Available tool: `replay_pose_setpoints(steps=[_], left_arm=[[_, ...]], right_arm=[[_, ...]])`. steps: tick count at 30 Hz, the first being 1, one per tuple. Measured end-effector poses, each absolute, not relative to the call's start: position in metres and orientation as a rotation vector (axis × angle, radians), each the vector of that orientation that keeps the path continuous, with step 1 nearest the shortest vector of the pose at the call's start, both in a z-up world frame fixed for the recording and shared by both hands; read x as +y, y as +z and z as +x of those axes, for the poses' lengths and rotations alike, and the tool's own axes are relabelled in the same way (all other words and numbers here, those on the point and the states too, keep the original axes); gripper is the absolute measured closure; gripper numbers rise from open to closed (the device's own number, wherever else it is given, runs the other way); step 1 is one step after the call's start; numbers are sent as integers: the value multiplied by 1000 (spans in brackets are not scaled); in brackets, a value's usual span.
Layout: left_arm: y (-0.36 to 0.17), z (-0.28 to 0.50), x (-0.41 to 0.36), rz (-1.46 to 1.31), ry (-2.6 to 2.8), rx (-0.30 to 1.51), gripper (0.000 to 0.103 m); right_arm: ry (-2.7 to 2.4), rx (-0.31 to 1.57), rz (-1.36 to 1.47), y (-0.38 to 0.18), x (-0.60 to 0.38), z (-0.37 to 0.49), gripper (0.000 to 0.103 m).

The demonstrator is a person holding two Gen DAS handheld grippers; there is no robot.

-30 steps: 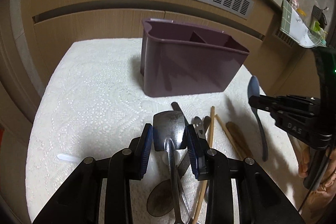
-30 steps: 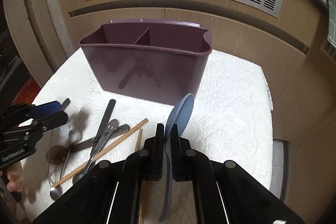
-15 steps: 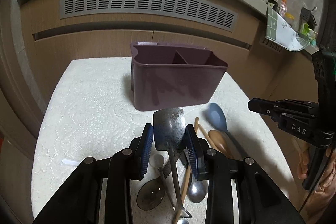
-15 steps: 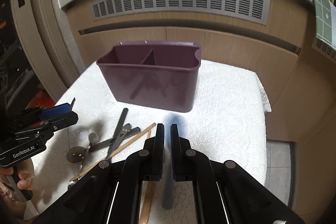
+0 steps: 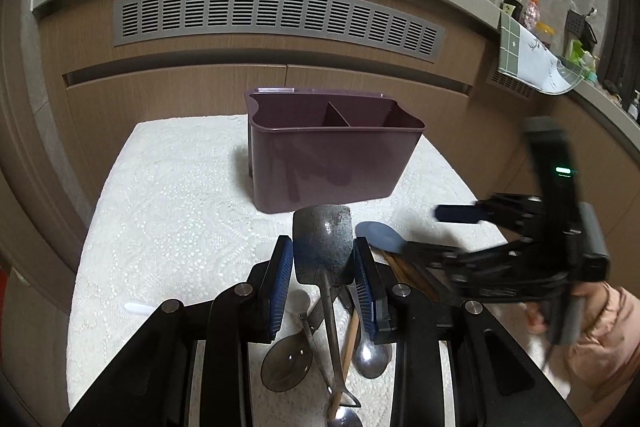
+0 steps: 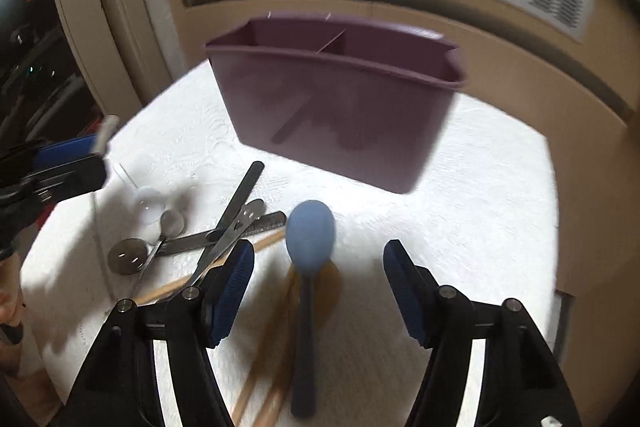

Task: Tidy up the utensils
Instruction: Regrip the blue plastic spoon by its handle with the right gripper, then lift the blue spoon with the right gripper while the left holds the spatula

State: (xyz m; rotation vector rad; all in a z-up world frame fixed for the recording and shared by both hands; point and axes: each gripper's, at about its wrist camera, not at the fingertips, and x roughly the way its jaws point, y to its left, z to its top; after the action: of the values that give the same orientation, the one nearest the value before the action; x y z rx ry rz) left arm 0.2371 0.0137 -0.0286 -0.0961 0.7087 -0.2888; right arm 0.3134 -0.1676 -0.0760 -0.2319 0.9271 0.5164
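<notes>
Two grippers: the left gripper (image 5: 323,259) squeezes the metal spatula (image 5: 322,247), blade pointing at the purple caddy (image 5: 332,163) straight ahead; the right gripper (image 6: 318,291) has just been opening, nothing pinched, blue spoon (image 6: 310,239) lying below.

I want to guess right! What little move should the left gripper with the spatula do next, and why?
Probably carry it forward over the bin. The left gripper is shut on the spatula, lifted off the pile, and both compartments look empty. The right gripper has just opened, with the blue spoon lying loose between its jaws.

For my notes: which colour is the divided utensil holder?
Dark purple; the utensil holder shows best in the left wrist view.
</notes>
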Motion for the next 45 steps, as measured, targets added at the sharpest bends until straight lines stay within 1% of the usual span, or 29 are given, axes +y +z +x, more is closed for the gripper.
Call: replay_pose_setpoints(steps=[1,2,5,6,16,17,18,24,28,30,33,35,37,39,41,43,45], left_arm=[[-29,237,14,-98,-288,709,71],[-30,238,15,-100,-287,710,71],[-32,239,18,-109,-287,715,71],[-32,239,18,-110,-287,715,71],[-22,232,15,-115,-295,676,73],[-21,232,13,-112,-299,674,84],[-20,233,12,-109,-305,675,87],[-22,240,14,-108,-294,701,87],[-38,259,26,-137,-247,810,87],[-47,268,28,-173,-261,862,85],[-59,284,9,-152,-312,940,84],[-67,295,-5,-138,-332,993,76],[-75,315,-13,-150,-348,1050,74],[-82,334,-18,-148,-327,1106,68],[-90,349,-19,-171,-301,1160,57],[-98,360,-20,-190,-280,1198,57],[-97,362,-27,-166,-273,1187,53]], right_arm=[[516,945,-230,-81,-165,319,43],[526,975,-219,-87,-162,328,48],[563,1057,-167,-104,-157,344,69],[553,1052,-157,-101,-158,345,71],[489,853,-178,-39,-181,302,72],[485,839,-186,-35,-182,298,71],[483,835,-188,-35,-182,297,71],[489,842,-189,-33,-186,293,71],[455,855,-207,-38,-183,294,71],[427,847,-223,-40,-182,295,72],[417,839,-216,-40,-187,293,71],[416,834,-213,-41,-189,290,71],[414,830,-210,-41,-192,288,71],[405,825,-213,-42,-196,285,71],[403,822,-209,-43,-199,282,71],[401,823,-210,-46,-201,282,71],[397,822,-212,-49,-202,282,71]])
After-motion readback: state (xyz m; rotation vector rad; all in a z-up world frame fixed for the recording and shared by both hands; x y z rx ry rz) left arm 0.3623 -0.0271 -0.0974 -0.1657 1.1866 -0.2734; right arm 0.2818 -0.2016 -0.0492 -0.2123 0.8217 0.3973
